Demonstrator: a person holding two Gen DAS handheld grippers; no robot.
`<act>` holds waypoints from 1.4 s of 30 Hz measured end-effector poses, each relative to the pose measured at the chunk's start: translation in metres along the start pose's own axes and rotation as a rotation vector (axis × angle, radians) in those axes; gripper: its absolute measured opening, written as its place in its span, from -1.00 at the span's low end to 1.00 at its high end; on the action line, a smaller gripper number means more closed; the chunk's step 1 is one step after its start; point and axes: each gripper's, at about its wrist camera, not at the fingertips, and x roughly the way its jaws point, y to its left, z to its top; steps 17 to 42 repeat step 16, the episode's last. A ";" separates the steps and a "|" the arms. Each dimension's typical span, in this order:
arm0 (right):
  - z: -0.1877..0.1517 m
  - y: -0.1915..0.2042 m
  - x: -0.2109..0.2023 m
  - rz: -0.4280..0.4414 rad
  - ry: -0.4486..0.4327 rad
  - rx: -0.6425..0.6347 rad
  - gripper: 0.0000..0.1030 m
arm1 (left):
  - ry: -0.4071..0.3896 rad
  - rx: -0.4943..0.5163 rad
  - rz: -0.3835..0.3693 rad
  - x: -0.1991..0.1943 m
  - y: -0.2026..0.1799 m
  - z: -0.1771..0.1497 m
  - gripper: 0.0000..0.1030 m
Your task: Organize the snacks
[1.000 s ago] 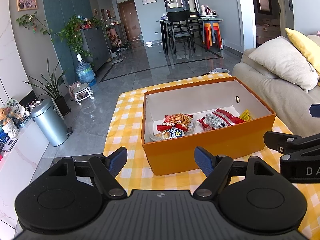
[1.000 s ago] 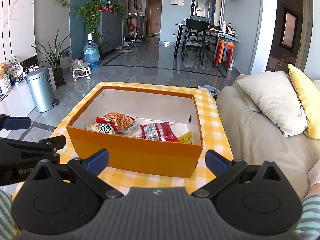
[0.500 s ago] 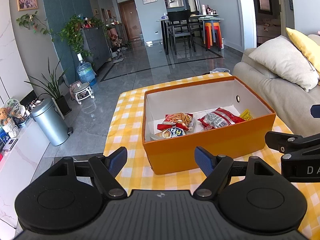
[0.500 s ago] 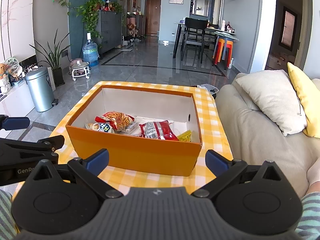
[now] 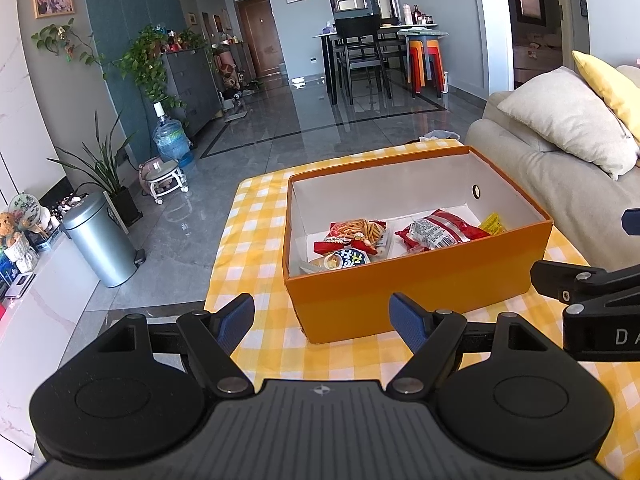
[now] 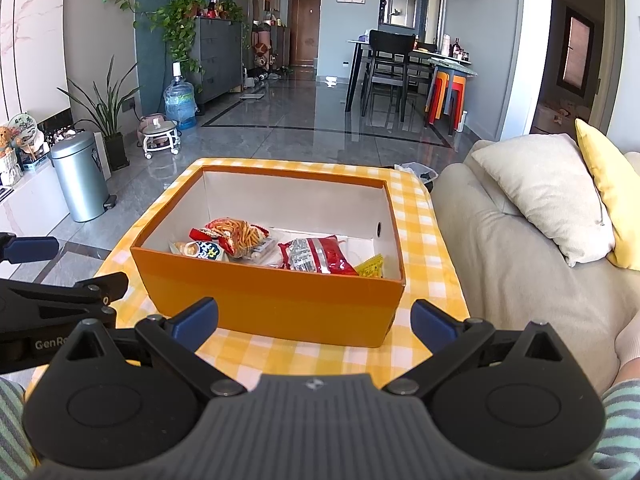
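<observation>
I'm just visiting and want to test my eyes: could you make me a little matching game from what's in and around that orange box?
Things:
1. red snack bag
2. yellow packet
3. orange box
4. both grippers

Descriptions:
A. on the checked cloth
B. open, holding nothing
C. box's right corner
D. middle of the box floor

Pairs: 1-D, 2-C, 3-A, 4-B

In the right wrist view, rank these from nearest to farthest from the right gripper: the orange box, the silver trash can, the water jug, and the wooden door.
1. orange box, directly ahead of the right gripper
2. silver trash can, left
3. water jug, farther back, left
4. wooden door, far end of the room
</observation>
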 end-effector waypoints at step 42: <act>-0.001 -0.002 0.001 0.003 0.013 0.015 0.92 | 0.000 -0.004 -0.003 -0.001 0.000 0.000 0.75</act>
